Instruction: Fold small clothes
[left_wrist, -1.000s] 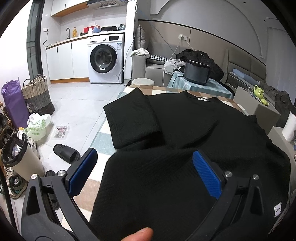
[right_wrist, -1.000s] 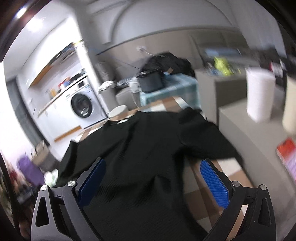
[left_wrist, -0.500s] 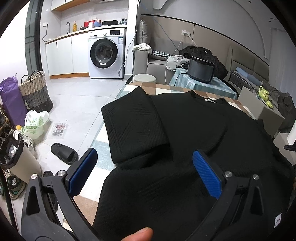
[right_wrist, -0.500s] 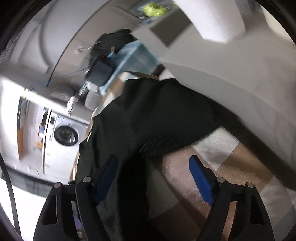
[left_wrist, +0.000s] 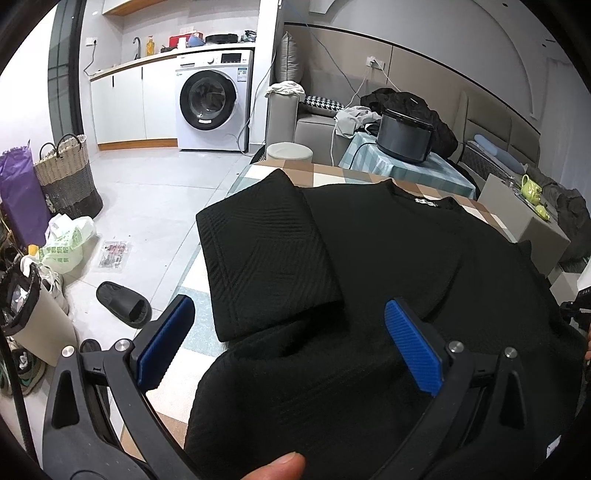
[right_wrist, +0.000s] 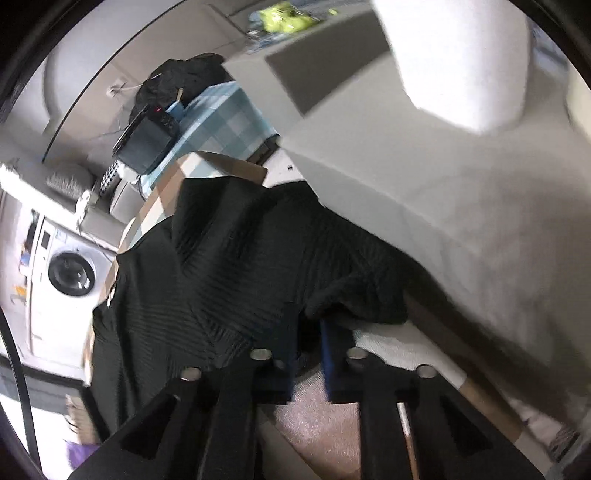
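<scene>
Black sweater on checked table, left sleeve folded in; two grippers at its near edges.

Left wrist view: beyond the table (left_wrist: 332, 177) you have a washing machine (left_wrist: 212, 101), a woven basket (left_wrist: 68, 171), a black slipper (left_wrist: 123, 304) on the floor and a dark cooker (left_wrist: 404, 138) on a side table. Your black sweater (left_wrist: 388, 295) lies flat, long axis running away from you, collar at the far end, folded sleeve (left_wrist: 266, 258) lying over the body on its left. Your left gripper (left_wrist: 291, 343) hovers over the hem, blue pads spread wide, holding nothing.

Right wrist view, rolled and blurred: a pale upholstered block (right_wrist: 443, 184) crowds the right side. Your right gripper (right_wrist: 308, 354) has its jaws drawn close on the right sleeve (right_wrist: 354, 299) edge of the sweater, low at the table edge.
</scene>
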